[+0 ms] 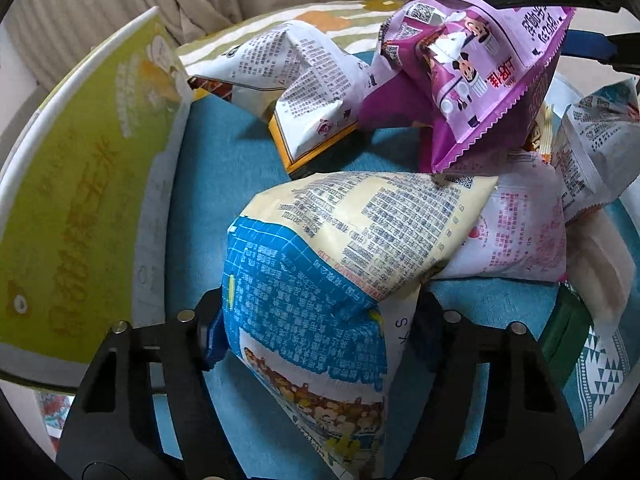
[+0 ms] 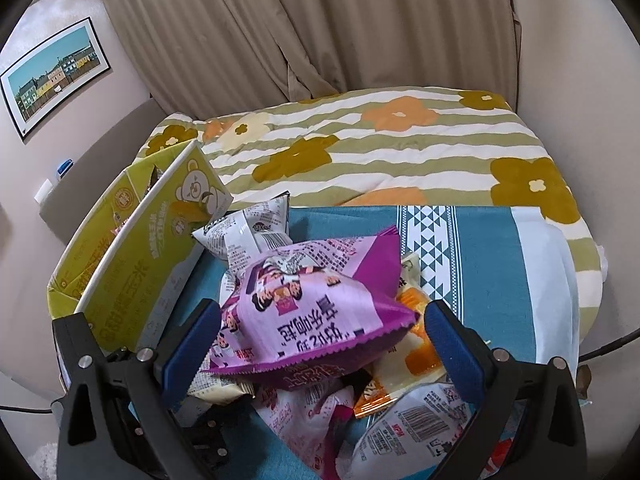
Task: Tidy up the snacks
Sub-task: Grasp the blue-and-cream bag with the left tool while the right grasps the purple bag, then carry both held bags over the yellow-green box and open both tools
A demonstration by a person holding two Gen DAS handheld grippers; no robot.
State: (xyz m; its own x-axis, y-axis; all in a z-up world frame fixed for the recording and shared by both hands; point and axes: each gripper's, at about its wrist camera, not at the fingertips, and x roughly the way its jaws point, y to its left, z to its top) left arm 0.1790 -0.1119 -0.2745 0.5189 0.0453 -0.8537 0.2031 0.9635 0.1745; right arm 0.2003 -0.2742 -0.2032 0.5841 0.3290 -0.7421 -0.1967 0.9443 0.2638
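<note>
Several snack bags lie piled on a teal cloth [image 1: 208, 184] on a bed. My left gripper [image 1: 320, 320] is shut on a blue and cream snack bag [image 1: 320, 264] that fills the space between its fingers. My right gripper [image 2: 320, 332] has its blue-padded fingers on both sides of a purple snack bag [image 2: 312, 312], which looks lifted above the pile. The purple bag also shows in the left wrist view [image 1: 472, 80], with the right gripper above it. A yellow-green cardboard box [image 1: 80, 200] stands open at the left; it also shows in the right wrist view [image 2: 132, 248].
A white and orange bag [image 1: 308, 80] lies at the back, a pink and white bag [image 1: 520, 232] and another white bag [image 1: 596, 148] at the right. A striped flowered quilt [image 2: 400, 148] covers the bed beyond. Curtains hang behind.
</note>
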